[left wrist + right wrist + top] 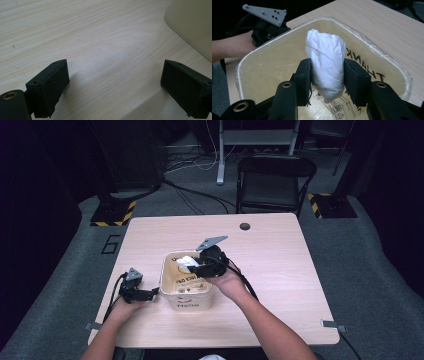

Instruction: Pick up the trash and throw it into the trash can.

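Wooden table (270, 270) carries a cream bin (186, 292) lined with clear plastic film, printed lettering on its side. Right gripper (327, 72) hangs over the bin's open mouth, jaws clamped on a crumpled white paper wad (325, 62), which sits above the bin's interior. Left gripper (150, 293) rests on the tabletop just beside the bin's left wall, jaws spread wide, nothing between them.

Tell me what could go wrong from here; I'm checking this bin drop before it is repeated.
The right gripper pinches a soft white wad over the bin. The wad might cling to a pad on release. The thin liner at the rim could snag on the jaws. The left gripper stands open on the table beside the bin, not touching it, so a bump may shift the bin.
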### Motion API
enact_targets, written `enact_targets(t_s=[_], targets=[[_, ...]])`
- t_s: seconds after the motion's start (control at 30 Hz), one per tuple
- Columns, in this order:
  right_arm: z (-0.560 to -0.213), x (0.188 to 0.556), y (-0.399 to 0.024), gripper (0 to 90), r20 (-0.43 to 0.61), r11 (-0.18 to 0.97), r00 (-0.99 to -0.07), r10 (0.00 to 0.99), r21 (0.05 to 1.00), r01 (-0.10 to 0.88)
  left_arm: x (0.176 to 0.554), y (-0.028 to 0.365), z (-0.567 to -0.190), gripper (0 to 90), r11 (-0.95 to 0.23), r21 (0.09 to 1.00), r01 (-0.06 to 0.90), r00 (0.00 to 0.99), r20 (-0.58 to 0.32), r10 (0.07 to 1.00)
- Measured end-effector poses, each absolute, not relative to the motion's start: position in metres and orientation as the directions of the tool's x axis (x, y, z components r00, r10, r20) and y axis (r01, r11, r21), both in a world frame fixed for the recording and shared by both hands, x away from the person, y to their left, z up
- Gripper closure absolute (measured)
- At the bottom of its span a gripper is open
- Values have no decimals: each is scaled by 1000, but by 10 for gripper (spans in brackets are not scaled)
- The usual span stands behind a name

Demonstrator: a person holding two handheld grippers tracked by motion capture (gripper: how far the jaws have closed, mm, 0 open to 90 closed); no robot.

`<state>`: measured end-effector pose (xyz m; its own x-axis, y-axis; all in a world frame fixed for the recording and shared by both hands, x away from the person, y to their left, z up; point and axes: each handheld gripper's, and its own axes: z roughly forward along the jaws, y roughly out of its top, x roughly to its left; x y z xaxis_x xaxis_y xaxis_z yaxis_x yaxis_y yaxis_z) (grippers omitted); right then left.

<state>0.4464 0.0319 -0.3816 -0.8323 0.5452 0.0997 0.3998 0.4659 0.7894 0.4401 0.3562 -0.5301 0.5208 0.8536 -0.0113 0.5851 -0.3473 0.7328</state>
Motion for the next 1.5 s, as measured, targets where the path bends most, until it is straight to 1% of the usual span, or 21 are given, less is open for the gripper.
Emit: enact_targets(t_s=[0.17,0.3,0.43,0.53,0.67,0.7,0.8,0.97,1.13,1.17,1.27,1.4,1.5], targets=[[-388,447,39,577,97,467,-834,543,791,396,440,356,-530,80,-350,732,584,522,-9,853],[-394,447,43,577,79,492,-840,537,780,388,440,356,-530,80,-350,731,585,522,-10,853],[-398,446,45,584,94,488,-837,539,775,402,440,357,-530,80,-352,730,586,522,-8,853],[-399,448,45,584,86,495,-843,531,776,391,440,356,-530,80,-348,733,585,521,-11,853],[-398,448,45,541,97,487,-837,538,775,402,440,356,-530,80,-350,732,584,522,-8,853],[-396,448,45,537,82,495,-845,529,779,385,440,356,-530,80,-350,732,584,522,-8,853],[-393,447,43,514,74,490,-843,532,785,379,440,357,-530,80,-350,732,584,523,-9,852],[-389,443,39,501,71,482,-841,536,792,374,439,357,-530,80,-357,731,581,527,-5,850],[-381,440,26,482,49,487,-835,548,793,366,439,356,-530,80,-347,736,581,522,-10,853],[-377,438,17,468,54,469,-824,565,801,373,439,357,-530,80,-349,735,582,523,-10,852],[-375,437,10,457,53,455,-816,575,808,373,439,357,-530,80,-347,733,585,522,-12,853],[-371,437,-11,401,36,446,-794,606,812,377,438,356,-530,80,-347,733,584,522,-12,853],[-373,437,-25,403,37,431,-775,631,814,390,438,356,-530,80,-346,734,584,521,-12,853]])
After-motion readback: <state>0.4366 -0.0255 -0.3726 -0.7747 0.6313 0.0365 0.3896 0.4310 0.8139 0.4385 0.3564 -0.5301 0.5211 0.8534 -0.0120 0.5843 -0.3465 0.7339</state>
